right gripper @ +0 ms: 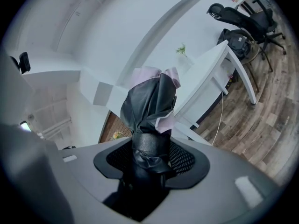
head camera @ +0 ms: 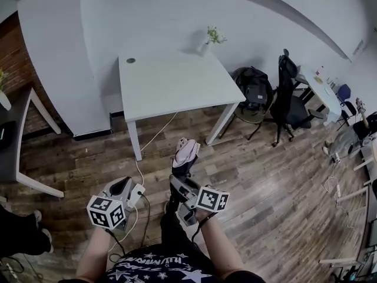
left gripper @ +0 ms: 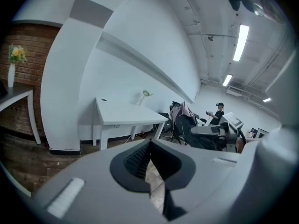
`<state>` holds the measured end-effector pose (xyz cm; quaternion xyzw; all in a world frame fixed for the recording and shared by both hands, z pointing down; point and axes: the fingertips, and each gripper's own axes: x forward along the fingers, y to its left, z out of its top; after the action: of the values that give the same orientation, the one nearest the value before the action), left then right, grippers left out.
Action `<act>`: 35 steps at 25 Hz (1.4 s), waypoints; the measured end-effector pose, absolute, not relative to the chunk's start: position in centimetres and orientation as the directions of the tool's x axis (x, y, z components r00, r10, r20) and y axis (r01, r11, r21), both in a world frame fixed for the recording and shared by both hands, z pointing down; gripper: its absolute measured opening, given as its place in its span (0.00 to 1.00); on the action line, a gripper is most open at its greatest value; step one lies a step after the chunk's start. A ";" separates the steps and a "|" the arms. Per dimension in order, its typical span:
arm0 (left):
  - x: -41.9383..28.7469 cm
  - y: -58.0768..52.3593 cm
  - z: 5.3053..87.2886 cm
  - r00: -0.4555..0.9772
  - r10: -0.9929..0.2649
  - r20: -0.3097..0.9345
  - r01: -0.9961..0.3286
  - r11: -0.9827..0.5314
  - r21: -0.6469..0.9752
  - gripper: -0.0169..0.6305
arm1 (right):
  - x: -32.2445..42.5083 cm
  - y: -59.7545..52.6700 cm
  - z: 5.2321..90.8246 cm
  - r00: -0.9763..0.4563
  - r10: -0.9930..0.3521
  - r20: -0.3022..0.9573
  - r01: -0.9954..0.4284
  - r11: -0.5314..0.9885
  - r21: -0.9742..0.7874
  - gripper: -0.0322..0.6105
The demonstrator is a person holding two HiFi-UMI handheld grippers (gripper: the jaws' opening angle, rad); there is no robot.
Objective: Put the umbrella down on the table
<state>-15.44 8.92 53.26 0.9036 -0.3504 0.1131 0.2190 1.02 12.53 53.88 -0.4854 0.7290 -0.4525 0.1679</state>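
— What is seen, from the biggest thing down?
— A wooden floor [head camera: 277, 175] is shown, and on it a white table [head camera: 171, 81] set against the wall. A black office chair [head camera: 288, 102] is placed to its right, with a dark backpack [head camera: 256, 90] between chair and table.
— Where is the umbrella found?
— The folded umbrella [head camera: 185, 155], black with pale pink fabric showing at its top, is held over the floor, short of the table's near edge and apart from it. It is clamped by the right gripper [right gripper: 152, 155], whose pads are pressed on its black wrapped part.
— And the left gripper?
— The left gripper [left gripper: 149, 146] is held beside it, its jaws brought together at the tips with nothing between them.
— Anything on the tabletop?
— A small vase with a green sprig [head camera: 213, 37] is seen at the far corner.
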 end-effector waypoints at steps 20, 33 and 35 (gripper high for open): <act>-2.8 -6.4 51.0 0.666 -0.664 0.340 -0.746 -0.605 0.280 0.03 | 17.2 -1.2 54.0 -0.467 -0.842 0.271 -0.606 0.081 -0.791 0.42; -4.6 -13.3 51.5 0.614 -0.711 0.344 -0.788 -0.529 0.313 0.03 | 16.4 -10.5 54.1 -0.512 -0.803 0.304 -0.605 0.086 -0.791 0.42; -4.6 -15.5 51.8 0.611 -0.713 0.344 -0.790 -0.526 0.315 0.03 | 16.1 -12.5 54.3 -0.518 -0.797 0.311 -0.608 0.088 -0.789 0.42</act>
<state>-4.61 -15.46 51.81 0.8691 -0.4323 0.0864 0.2242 16.08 -12.53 54.28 -0.4807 0.7307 -0.4745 0.0995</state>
